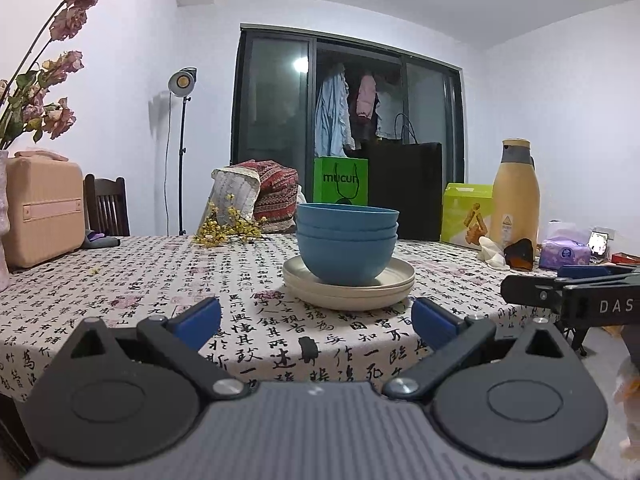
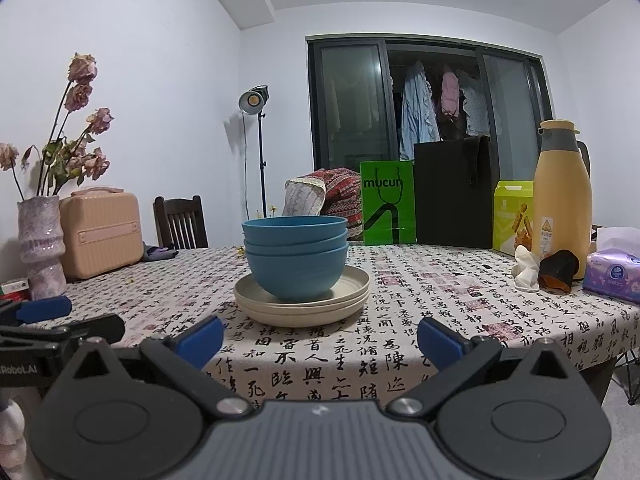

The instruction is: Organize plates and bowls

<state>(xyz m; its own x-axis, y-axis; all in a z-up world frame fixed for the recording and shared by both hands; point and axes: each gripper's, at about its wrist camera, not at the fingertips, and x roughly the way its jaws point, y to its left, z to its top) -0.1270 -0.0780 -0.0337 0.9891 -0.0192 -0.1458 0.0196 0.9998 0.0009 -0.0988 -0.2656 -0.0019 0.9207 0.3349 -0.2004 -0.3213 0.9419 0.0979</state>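
Calligraphy-printed tablecloth [image 1: 120,292] covers the table; three nested blue round bowls [image 1: 347,248] sit on stacked cream round plates [image 1: 349,286] near the front edge; left gripper [image 1: 316,316] hovers before the stack, jaws wide apart, holding nothing; right gripper [image 2: 320,338] likewise spread and empty; tall yellow thermos jug [image 2: 562,200] stands well apart at right.
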